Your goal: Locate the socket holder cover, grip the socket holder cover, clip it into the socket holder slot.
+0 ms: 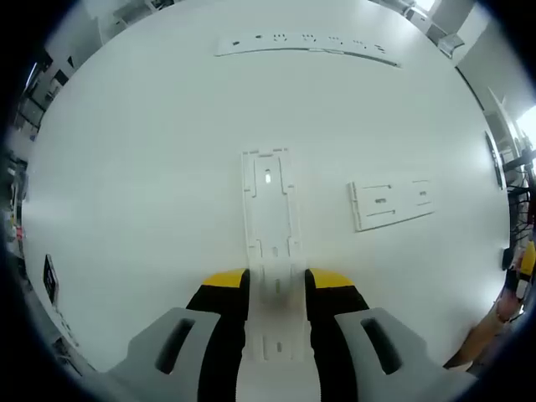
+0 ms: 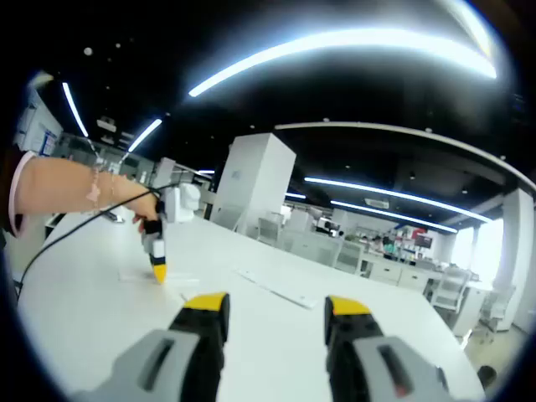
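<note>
- White worktop (image 1: 151, 167) carries everything, and behind it in the right gripper view runs an open office hall with strip lights overhead.
- From the jaws outward in the left gripper view: the left gripper (image 1: 275, 289) has its yellow-tipped jaws on either side of a long white plastic piece, the socket holder cover (image 1: 270, 218), which runs from between them away across the worktop. The jaws look closed against its long edges, so I judge it gripped.
- Right of it, apart, lies a shorter white slotted plate (image 1: 392, 203), which may be the socket holder with its slot; I cannot tell for sure.
- At the far edge lies a long white strip (image 1: 306, 43) with small holes.
- Step in hand, as I judge it: the grip. The next move calls for lifting the cover, lining it up with the slot and pressing until it clips.
- The right gripper (image 2: 275, 314) has its jaws spread wide with nothing between them, raised and aimed across the room.
- That view adds what the other lacks: the left gripper from the side, tip down on the worktop, held by a hand (image 2: 134, 201) with a trailing cable (image 2: 59, 243).
</note>
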`<state>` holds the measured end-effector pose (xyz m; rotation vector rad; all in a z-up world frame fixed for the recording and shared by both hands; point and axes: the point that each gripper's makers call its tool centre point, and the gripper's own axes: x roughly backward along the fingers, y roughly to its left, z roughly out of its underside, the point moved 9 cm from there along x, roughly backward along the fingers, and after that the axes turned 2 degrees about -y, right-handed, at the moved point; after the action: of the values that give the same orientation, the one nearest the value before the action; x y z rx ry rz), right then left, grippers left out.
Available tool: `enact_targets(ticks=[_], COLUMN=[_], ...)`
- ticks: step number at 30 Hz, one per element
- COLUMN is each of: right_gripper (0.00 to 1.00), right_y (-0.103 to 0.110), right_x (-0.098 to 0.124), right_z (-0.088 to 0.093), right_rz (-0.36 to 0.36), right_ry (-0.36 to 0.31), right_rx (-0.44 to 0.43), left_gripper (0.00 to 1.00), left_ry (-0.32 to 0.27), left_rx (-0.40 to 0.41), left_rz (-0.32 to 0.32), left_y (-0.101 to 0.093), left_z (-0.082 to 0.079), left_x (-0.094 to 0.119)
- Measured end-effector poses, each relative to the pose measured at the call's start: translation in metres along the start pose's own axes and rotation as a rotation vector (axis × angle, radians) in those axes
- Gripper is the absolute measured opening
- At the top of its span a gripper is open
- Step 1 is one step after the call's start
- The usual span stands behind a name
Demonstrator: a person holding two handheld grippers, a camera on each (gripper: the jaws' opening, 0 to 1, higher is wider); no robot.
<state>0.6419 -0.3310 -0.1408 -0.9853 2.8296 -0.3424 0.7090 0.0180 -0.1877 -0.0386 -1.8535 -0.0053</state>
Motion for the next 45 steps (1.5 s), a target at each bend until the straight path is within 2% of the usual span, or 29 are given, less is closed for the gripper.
enact_targets(ticks=[10,15,23,31,37,40,45], right_gripper=[0.47,0.47,0.47,0.47,0.47,0.47,0.47], right_y=[0.0,-0.001,0.0,0.001,0.0,0.0,0.0], right_x=[0.001,0.002,0.002,0.003,0.006,0.007,0.008], right_z=[0.0,0.0,0.0,0.001,0.0,-0.001,-0.001], right_rz=[-0.003,-0.001,-0.001,0.002,0.008,0.009,0.013], right_ry=[-0.001,-0.002,-0.004,-0.002,-0.009,-0.014,-0.019], right_rx=[0.0,-0.002,-0.001,0.004,0.001,-0.002,-0.004], left_gripper=[0.28,0.29,0.28,0.26,0.22,0.19,0.14], left_ry=[-0.046,-0.125,-0.246,-0.372,-0.472,-0.519,-0.601], left_rx=[-0.078,-0.111,-0.167,-0.221,-0.237,-0.244,-0.265], left_rz=[0.002,0.014,0.045,0.155,0.239,0.274,0.368], left_y=[-0.004,-0.005,-0.004,-0.002,0.006,0.012,0.025], left_z=[0.007,0.006,-0.001,0.007,0.029,0.034,0.044], left_x=[0.0,0.008,0.034,0.065,0.081,0.088,0.1])
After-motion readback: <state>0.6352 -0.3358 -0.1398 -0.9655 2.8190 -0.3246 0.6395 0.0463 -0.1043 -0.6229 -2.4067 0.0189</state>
